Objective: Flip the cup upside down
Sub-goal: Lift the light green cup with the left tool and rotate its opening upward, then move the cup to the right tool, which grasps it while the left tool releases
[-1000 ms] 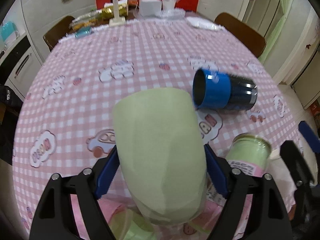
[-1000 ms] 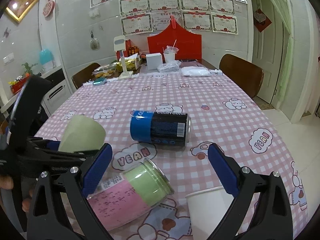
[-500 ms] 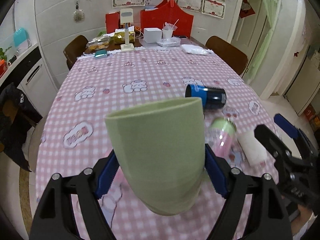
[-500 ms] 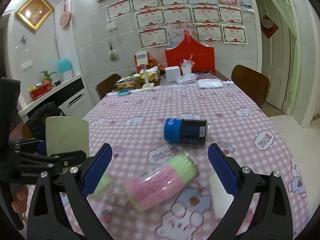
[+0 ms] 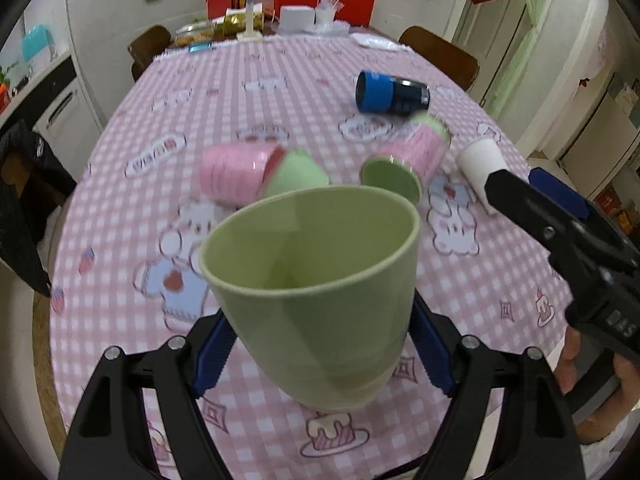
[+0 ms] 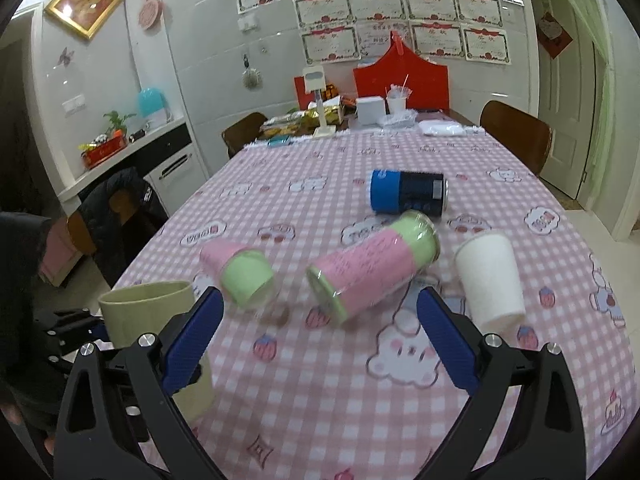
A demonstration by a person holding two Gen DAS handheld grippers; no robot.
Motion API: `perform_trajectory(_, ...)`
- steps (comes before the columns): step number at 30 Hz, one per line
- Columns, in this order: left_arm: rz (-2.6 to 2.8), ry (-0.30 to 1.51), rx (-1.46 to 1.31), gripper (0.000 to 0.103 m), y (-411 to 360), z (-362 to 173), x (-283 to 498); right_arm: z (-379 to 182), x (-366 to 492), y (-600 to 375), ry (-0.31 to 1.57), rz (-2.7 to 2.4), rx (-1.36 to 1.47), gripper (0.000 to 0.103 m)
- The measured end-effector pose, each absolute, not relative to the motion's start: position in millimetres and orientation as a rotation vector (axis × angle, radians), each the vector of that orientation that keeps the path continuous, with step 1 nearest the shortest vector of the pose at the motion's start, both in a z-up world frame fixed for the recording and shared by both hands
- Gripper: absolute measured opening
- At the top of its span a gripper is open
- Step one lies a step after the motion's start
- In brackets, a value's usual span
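Note:
My left gripper (image 5: pixel 320 344) is shut on a pale green cup (image 5: pixel 316 280) and holds it above the pink checked tablecloth (image 5: pixel 120 240), mouth up and tilted toward the camera so its inside shows. The cup also shows at the lower left of the right wrist view (image 6: pixel 148 312), mouth up, in the left gripper's black frame. My right gripper (image 6: pixel 320 336) is open and empty above the table's near part. It shows at the right of the left wrist view (image 5: pixel 536 192).
Lying on the cloth are a blue and black can (image 6: pixel 406 196), two pink and green jars (image 6: pixel 372 264) (image 6: pixel 240 270) and a white paper cup (image 6: pixel 490 278). Chairs (image 6: pixel 516 136) and clutter stand at the far end.
The green cup has turned from bottom-toward-camera to mouth up. Both grippers have pulled back toward the near table edge, so more jars now show.

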State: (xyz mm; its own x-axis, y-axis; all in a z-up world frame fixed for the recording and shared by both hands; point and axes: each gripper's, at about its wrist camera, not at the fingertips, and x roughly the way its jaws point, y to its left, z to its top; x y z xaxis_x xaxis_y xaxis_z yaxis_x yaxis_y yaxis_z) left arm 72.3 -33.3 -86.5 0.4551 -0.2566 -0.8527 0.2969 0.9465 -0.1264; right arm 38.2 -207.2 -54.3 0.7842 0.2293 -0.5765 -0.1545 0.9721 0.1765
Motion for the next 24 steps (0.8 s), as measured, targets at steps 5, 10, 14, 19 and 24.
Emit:
perform_trajectory(5,-0.348,1.057,0.027,0.079,-34,-98,72,-62,33,-200,0.673,0.228,0.120,0.094)
perform_trajectory(10,-0.327,1.030,0.031,0.079,-39,-101,82,-66,35,-200,0.687,0.228,0.128,0.094)
perform_trajectory(14,-0.333,1.031,-0.001,0.079,-36,-104,91,-66,38,-201,0.688,0.222,0.133,0.094)
perform_trajectory(19,-0.338,1.031,-0.030,0.079,-32,-109,102,-66,44,-201,0.691,0.215,0.137,0.094)
perform_trajectory(24,-0.337,1.009,-0.045,0.079,-25,-107,105,-68,48,-196,0.699,0.214,0.129,0.094)
